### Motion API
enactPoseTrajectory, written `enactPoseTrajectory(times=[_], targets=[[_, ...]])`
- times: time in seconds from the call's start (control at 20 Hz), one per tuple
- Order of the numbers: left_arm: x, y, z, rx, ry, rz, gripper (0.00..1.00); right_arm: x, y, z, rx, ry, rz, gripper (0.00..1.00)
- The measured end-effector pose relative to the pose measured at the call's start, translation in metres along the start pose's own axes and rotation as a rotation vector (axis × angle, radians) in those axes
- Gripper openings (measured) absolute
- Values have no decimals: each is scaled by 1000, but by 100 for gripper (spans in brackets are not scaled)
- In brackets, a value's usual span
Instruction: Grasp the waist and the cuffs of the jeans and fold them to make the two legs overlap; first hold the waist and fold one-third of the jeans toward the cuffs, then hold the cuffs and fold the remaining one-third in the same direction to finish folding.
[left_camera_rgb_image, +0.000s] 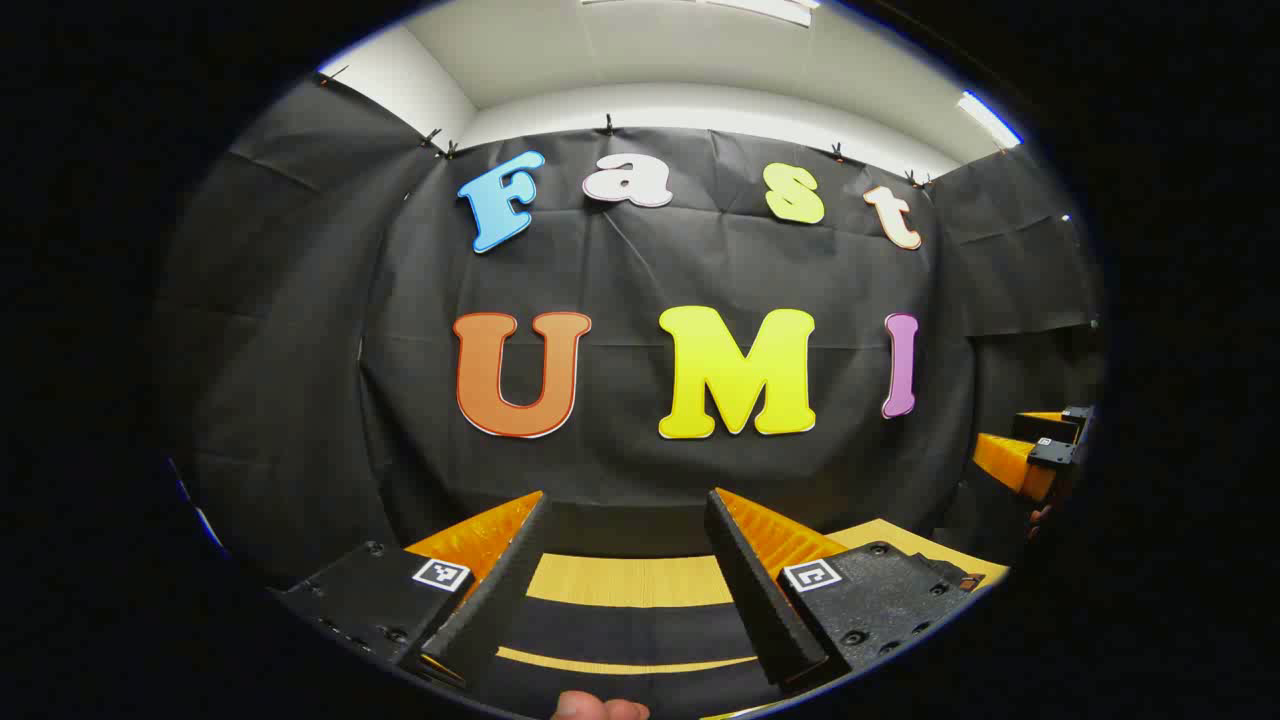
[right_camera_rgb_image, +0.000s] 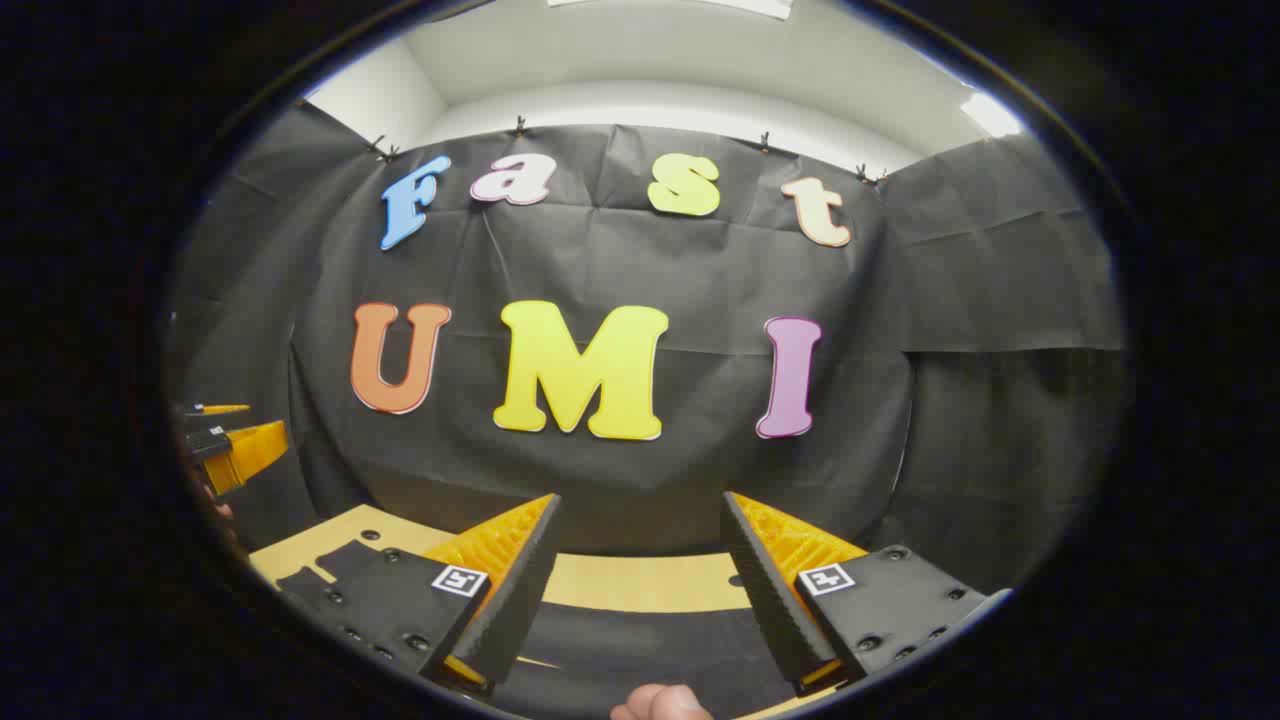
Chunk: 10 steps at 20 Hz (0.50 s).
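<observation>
Dark jeans fabric (left_camera_rgb_image: 625, 630) lies flat on the wooden table below my left gripper (left_camera_rgb_image: 626, 500), which is held level above it, facing the wall. Its jaws stand wide apart with nothing between them. In the right gripper view the same dark cloth (right_camera_rgb_image: 640, 650) spreads under my right gripper (right_camera_rgb_image: 641, 498), which is also open and empty. Both grippers hover above the cloth and do not touch it. A thin line of table shows through the fabric in the left gripper view. Each gripper shows at the edge of the other's view: the right gripper (left_camera_rgb_image: 1040, 450) and the left gripper (right_camera_rgb_image: 230, 445).
The light wooden table (left_camera_rgb_image: 630, 580) ends just before the black cloth wall (left_camera_rgb_image: 640, 460). The same table (right_camera_rgb_image: 640, 583) has a bare corner at the left in the right gripper view. A thumb (left_camera_rgb_image: 600, 708) and another thumb (right_camera_rgb_image: 660, 702) show at the bottom edges.
</observation>
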<state>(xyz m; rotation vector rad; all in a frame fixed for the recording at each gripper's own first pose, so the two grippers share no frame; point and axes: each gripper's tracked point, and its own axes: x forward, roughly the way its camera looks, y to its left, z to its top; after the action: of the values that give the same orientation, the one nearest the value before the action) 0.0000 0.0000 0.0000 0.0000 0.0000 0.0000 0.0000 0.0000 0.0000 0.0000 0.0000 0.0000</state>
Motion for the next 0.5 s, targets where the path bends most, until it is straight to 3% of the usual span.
enactPoseTrajectory(times=[0.5], targets=[[5, 0, 1, 19, 3, -8, 98, 8, -3, 2, -2, -5, 4, 95]])
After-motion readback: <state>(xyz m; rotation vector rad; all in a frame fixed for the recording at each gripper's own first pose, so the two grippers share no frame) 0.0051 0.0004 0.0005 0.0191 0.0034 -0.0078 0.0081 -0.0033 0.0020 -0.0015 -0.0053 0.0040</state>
